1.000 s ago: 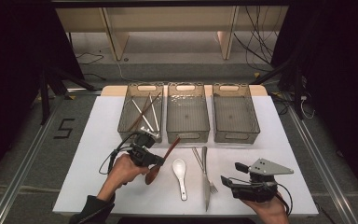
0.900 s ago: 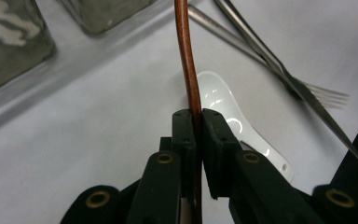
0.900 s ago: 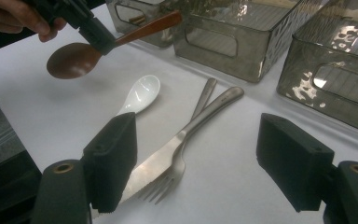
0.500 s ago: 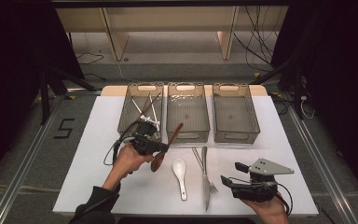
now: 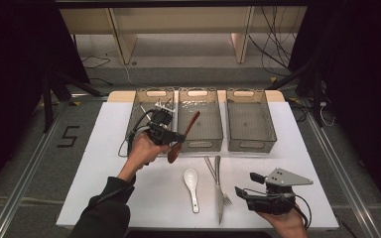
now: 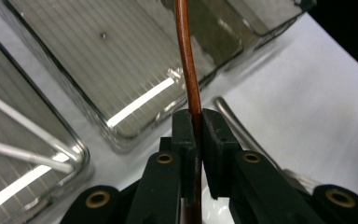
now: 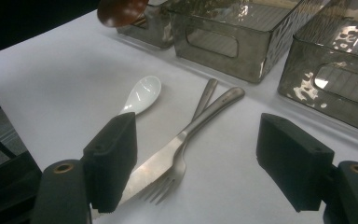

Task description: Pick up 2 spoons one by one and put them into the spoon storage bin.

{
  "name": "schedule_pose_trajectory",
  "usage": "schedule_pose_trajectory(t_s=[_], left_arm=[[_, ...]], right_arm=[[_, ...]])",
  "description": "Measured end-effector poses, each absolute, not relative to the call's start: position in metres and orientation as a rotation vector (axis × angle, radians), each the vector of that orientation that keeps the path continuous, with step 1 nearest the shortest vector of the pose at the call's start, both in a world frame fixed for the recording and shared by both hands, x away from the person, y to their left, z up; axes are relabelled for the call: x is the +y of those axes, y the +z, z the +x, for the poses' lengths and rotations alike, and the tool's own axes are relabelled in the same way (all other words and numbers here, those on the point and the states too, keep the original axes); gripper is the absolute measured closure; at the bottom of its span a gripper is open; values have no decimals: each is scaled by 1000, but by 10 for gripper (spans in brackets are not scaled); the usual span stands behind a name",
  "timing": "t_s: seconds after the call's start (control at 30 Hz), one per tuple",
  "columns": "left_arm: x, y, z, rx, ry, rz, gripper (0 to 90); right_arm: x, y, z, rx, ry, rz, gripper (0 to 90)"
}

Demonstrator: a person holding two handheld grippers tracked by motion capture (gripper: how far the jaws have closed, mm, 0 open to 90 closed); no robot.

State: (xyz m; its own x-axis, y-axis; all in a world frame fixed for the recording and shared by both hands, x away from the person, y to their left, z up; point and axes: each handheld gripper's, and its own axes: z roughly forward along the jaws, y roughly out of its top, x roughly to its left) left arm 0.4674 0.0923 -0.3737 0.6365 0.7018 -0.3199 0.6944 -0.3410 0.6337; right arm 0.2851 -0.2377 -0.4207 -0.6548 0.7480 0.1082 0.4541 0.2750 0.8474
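- Our left claw [image 6: 198, 128] is clenched on the handle of the brown wooden spoon [image 5: 184, 135] — the pads pinch the thin stem, and its bowl hangs toward us while the handle tip points out over the middle bin [image 5: 200, 145].
- A second ago that spoon was low, just off the worktop [image 5: 104, 163] beside the white spoon; now we have carried it up and away from us to the near edge of the bins. We judge the pick done and the drop into a bin the step at hand.
- The left bin [image 5: 141, 106] already holds metal utensils; the middle bin and the right bin [image 5: 250, 119] look empty.
- Our right claw [image 7: 196, 163] has kept still near the worktop's front edge — jaws wide apart, gripping nothing.
- Ahead of it lie the knife [image 7: 186, 135] and fork [image 7: 177, 175], crossed and touching, with the white spoon [image 7: 142, 93] just beside them, all yet to be sorted.
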Motion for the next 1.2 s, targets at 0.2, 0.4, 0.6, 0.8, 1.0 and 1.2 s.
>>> schedule_pose_trajectory(t_s=[0.2, 0.4, 0.6, 0.8, 1.0, 1.2], left_arm=[[89, -366, 486, 1090, 40, 2068, 837], [85, -359, 503, 1110, 76, 2045, 837], [83, -355, 515, 1130, 96, 2020, 836], [77, -353, 522, 1126, 112, 2015, 836], [69, -355, 529, 1132, 141, 2011, 836], [64, -362, 536, 1150, 163, 2009, 835]], right_arm=[[-238, -421, 285, 2240, 1327, 1097, 298], [-239, -421, 286, 2241, 1323, 1096, 298], [-240, -421, 286, 2239, 1327, 1100, 298], [-240, -421, 286, 2242, 1327, 1098, 298], [-239, -421, 286, 2245, 1326, 1097, 298], [-240, -421, 286, 2244, 1329, 1096, 298]])
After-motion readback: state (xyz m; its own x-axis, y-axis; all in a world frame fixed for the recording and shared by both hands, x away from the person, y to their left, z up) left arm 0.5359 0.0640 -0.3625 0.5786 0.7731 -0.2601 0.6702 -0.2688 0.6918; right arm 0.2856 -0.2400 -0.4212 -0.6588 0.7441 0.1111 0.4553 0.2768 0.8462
